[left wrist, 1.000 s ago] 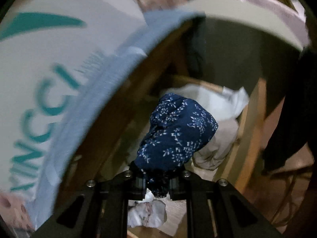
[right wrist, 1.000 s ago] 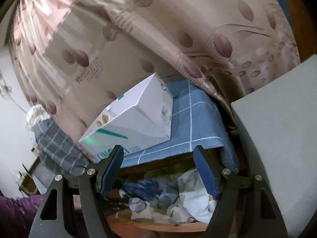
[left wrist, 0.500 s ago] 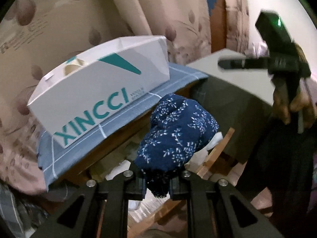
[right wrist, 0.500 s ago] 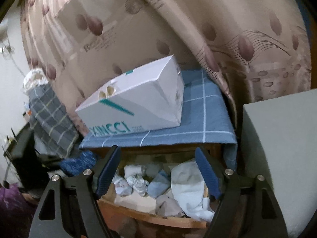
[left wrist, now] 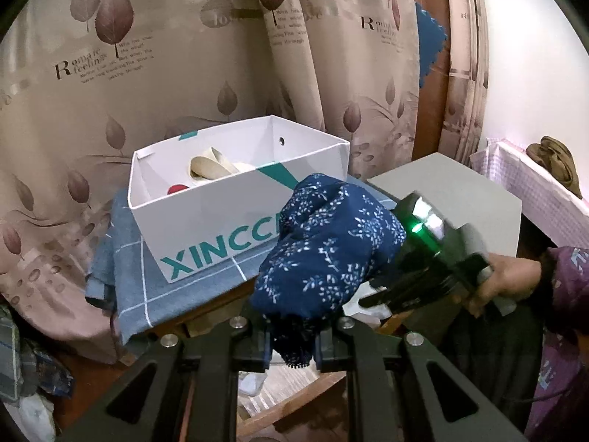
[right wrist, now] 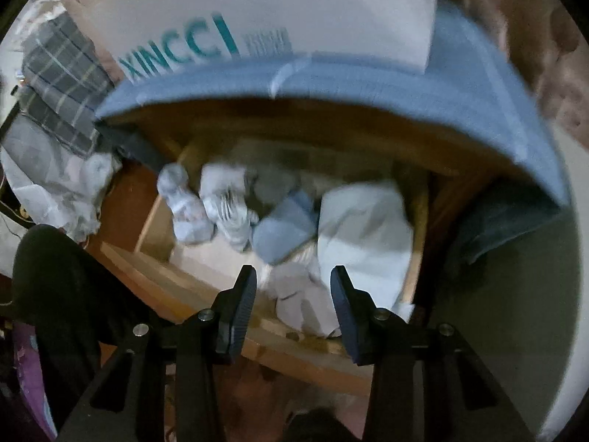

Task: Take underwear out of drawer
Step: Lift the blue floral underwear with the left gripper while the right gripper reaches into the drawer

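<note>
Underwear (left wrist: 331, 250) hem hidden between jaws, drawer (right wrist: 228, 294) contents perhaps blurred

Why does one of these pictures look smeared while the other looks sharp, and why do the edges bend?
Right wrist view: motion blur smears the drawer clothes and the white box lettering; the drawer interior is dim. Left wrist view: sharp and evenly lit, the navy floral underwear crisp. Both views: fisheye lenses curve straight edges and leave dark corners.

We are seeing the blue cloth (right wrist: 478, 84) overhanging the drawer (right wrist: 228, 294), crowding its back; its front is lying open.
</note>
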Demonstrator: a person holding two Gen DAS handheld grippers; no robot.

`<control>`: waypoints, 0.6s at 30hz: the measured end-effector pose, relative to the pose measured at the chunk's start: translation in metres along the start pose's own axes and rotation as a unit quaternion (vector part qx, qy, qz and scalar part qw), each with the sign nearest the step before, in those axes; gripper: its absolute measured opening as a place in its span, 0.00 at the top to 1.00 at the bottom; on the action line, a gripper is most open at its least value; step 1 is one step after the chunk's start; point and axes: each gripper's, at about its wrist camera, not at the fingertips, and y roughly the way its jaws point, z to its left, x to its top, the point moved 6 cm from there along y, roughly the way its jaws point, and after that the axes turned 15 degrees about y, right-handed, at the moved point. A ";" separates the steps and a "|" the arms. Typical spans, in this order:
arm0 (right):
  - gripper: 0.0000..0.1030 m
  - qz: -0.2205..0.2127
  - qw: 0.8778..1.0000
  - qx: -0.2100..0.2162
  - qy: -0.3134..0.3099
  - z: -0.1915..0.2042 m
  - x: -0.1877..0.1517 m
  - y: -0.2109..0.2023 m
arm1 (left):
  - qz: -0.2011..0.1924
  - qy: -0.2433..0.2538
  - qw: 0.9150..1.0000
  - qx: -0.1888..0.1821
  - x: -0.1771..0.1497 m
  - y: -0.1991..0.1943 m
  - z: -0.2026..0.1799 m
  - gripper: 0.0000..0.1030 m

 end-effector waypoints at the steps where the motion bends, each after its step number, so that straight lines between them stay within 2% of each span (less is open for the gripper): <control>1: 0.62 0.020 1.000 -0.009 0.001 -0.002 -0.002 0.011 | -0.001 0.000 1.000 -0.001 0.000 -0.001 0.000 0.85; 5: 0.62 0.067 0.997 -0.031 0.000 -0.005 -0.010 0.039 | -0.006 -0.004 1.000 -0.003 0.001 -0.002 0.003 0.85; 8: 0.62 0.095 0.995 -0.028 0.006 -0.006 -0.012 0.054 | -0.008 -0.006 1.000 -0.004 0.002 -0.003 0.004 0.85; 13: 0.62 0.128 0.990 -0.059 -0.008 -0.006 -0.019 0.075 | -0.010 -0.006 1.000 -0.004 0.004 -0.003 0.005 0.85; 18: 0.62 0.136 0.986 -0.095 -0.018 -0.010 -0.017 0.090 | -0.009 -0.006 1.000 -0.004 0.006 -0.003 0.006 0.85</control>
